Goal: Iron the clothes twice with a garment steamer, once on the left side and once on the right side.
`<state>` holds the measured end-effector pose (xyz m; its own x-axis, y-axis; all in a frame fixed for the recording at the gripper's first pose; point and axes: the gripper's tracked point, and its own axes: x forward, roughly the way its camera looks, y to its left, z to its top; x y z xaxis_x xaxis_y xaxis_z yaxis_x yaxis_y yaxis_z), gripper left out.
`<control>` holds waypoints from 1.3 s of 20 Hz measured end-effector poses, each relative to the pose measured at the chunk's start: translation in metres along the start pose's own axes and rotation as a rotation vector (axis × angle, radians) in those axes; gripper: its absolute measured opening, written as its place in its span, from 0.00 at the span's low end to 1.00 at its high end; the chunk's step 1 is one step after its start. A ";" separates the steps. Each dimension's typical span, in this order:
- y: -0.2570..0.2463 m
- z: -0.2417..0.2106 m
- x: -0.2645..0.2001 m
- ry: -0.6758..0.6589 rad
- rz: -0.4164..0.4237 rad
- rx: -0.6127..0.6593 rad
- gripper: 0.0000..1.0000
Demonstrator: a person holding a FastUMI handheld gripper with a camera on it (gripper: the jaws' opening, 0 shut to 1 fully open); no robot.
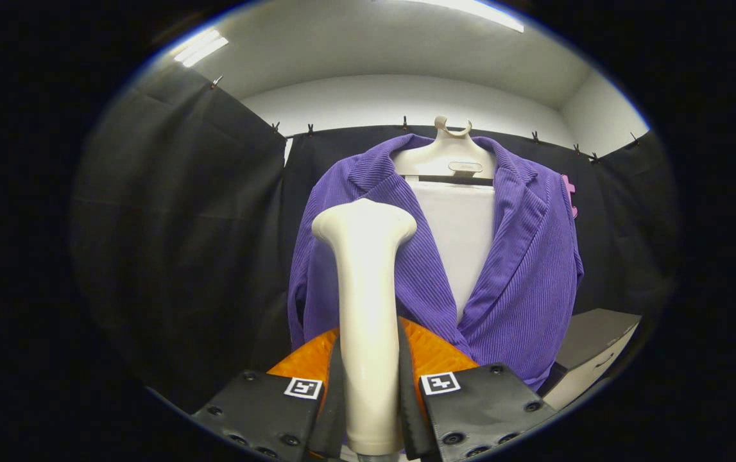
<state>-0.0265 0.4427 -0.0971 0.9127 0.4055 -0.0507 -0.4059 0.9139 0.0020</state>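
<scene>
A cream garment steamer (366,301) stands upright between my fingers, its wide head at the top facing the garment's left front panel. My gripper (369,385) is shut on the steamer's handle, both fingers pressing its sides. Beyond it hangs a purple ribbed jacket (522,269) on a cream hanger (448,157), open at the front over a white panel (461,231). The steamer head covers part of the jacket's left half. I cannot tell whether the head touches the cloth.
Black cloth walls (181,212) close in on the left and behind the jacket. A grey box or cabinet (589,353) sits low to the right of the jacket. An orange rounded part (435,353) lies just behind my fingers.
</scene>
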 end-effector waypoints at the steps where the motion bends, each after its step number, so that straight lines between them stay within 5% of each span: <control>1: -0.001 -0.005 -0.002 0.005 0.001 0.005 0.42; 26: 0.004 -0.141 -0.038 0.182 -0.021 -0.029 0.42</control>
<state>-0.0696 0.4277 -0.2362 0.8984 0.3738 -0.2305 -0.3905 0.9201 -0.0299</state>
